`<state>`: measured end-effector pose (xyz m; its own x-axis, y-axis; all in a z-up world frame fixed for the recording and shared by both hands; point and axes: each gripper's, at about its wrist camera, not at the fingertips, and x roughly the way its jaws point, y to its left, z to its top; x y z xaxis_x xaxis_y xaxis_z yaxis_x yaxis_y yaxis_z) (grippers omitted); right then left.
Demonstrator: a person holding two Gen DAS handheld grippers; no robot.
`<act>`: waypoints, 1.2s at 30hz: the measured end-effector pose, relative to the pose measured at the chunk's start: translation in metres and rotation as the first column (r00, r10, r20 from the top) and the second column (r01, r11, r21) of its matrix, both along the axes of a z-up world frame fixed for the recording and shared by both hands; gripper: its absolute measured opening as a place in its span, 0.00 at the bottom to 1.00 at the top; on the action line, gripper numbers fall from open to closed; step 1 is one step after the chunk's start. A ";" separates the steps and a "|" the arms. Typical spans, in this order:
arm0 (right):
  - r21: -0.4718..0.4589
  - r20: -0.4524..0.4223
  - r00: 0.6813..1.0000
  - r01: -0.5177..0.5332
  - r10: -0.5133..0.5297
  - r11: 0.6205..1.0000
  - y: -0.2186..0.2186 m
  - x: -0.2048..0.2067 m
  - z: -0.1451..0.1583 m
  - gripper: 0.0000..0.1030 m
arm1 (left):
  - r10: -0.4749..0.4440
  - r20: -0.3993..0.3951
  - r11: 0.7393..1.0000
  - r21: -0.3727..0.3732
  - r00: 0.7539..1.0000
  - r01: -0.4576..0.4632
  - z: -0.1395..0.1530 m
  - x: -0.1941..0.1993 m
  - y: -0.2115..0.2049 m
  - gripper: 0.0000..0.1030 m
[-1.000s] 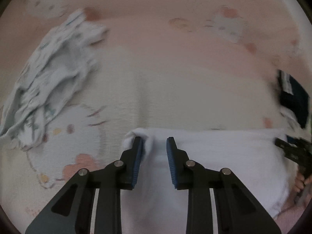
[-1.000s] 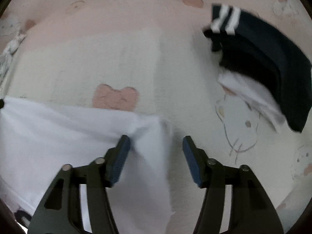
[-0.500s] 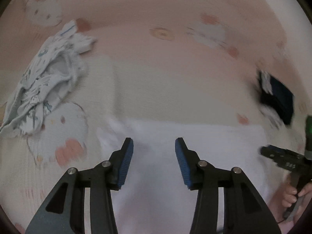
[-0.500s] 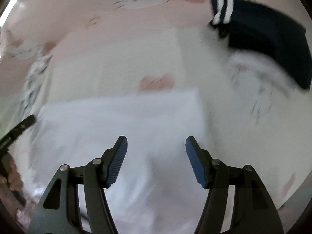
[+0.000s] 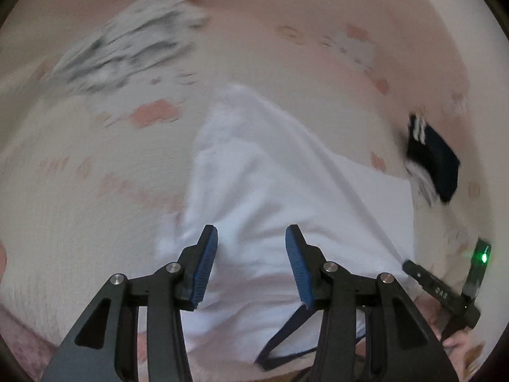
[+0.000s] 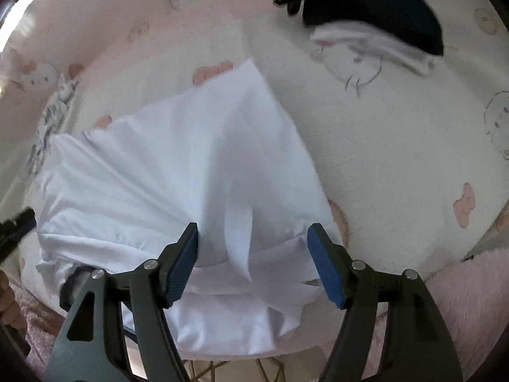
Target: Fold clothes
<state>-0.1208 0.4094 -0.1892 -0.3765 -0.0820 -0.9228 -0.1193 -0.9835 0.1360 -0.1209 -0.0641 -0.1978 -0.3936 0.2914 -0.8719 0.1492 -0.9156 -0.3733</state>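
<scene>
A white garment (image 5: 270, 184) lies folded on the pink-and-cream cartoon bedspread (image 5: 95, 172); it also shows in the right wrist view (image 6: 191, 165), wrinkled at its near edge. My left gripper (image 5: 251, 267) is open and empty, hovering over the garment's near left part. My right gripper (image 6: 253, 264) is open and empty over the garment's near right edge, where a fold sticks up between the jaws. The right gripper's tip (image 5: 439, 289) shows at the lower right of the left wrist view.
A crumpled light patterned garment (image 5: 133, 47) lies far left. A folded dark navy garment with white stripes (image 6: 372, 3) rests on a white one (image 6: 375, 47) at the far right. Pink fleece (image 6: 470, 302) lies along the near edge of the bedspread.
Both grippers have let go of the white garment and pulled back toward the near edge, jaws wider. The garment now lies laid down, seen from farther away.
</scene>
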 end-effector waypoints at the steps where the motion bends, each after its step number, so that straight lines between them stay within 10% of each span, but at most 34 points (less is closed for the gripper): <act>1: -0.001 -0.021 1.000 0.003 -0.003 1.000 0.006 0.002 0.003 0.67 | 0.014 0.029 1.000 -0.014 0.999 -0.014 -0.007 0.005 -0.006 0.45; 11: -0.006 -0.119 0.992 0.045 -0.045 0.999 -0.046 -0.004 0.032 0.68 | 0.024 0.033 0.992 -0.125 0.999 -0.020 -0.005 0.023 -0.006 0.45; 17: -0.016 -0.004 0.987 0.158 -0.159 0.987 -0.084 0.022 0.036 0.68 | -0.013 0.054 0.994 -0.104 0.998 0.018 -0.014 0.022 -0.002 0.45; 20: -0.049 0.008 0.982 0.191 -0.191 0.980 -0.077 0.025 0.030 0.68 | -0.014 0.045 0.988 -0.155 0.999 0.021 -0.013 0.024 0.001 0.17; 26: -0.050 -0.003 0.981 0.192 -0.193 0.980 -0.073 0.036 0.039 0.68 | 0.108 0.076 0.957 -0.277 0.991 -0.083 -0.005 0.033 -0.027 0.14; 29: -0.021 -0.004 0.986 0.165 -0.165 0.986 -0.085 0.030 0.041 0.68 | 0.088 0.088 0.990 -0.119 0.992 -0.078 -0.005 0.035 -0.036 0.15; 36: 0.103 0.098 0.992 0.071 -0.081 0.992 -0.110 0.002 0.010 0.68 | -0.125 -0.088 0.990 -0.077 0.988 0.119 0.017 0.022 0.012 0.33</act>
